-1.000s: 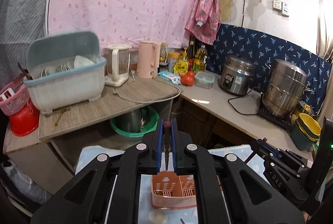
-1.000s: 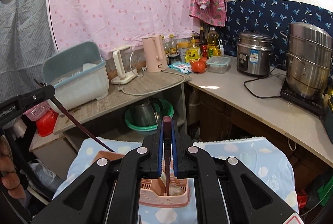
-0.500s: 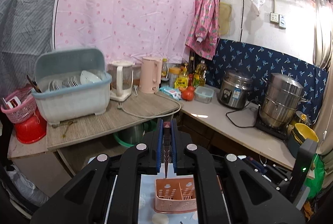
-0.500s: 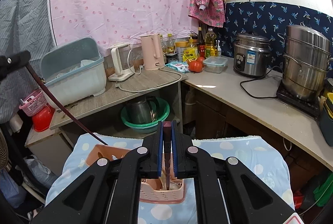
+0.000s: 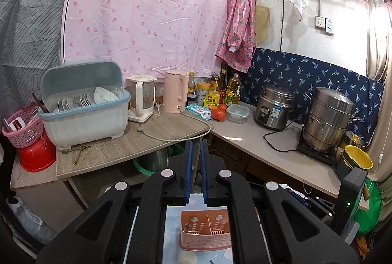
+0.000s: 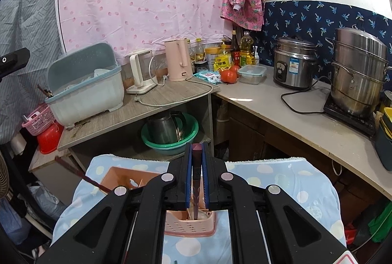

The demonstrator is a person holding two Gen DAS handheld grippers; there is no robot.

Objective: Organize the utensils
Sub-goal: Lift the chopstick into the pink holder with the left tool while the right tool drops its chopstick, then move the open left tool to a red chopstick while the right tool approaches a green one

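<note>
Blue dotted cloth (image 6: 281,180) – right claw (image 6: 196,161) clamps chopstick (image 6: 196,180) over pink caddy (image 6: 189,227); left claw (image 5: 196,158) parted, empty.

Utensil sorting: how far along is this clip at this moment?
Done: one chopstick leans in the pink box, and the left gripper is empty. In hand: the right gripper clamps a second chopstick, tip down in the caddy, not released. Left: letting it go; whether more utensils wait is out of view.

My two wrist cameras both look forward and down over the pink utensil holder (image 5: 205,232) (image 6: 190,224), sharing the kitchen counter (image 5: 247,141) (image 6: 269,107) behind.
</note>
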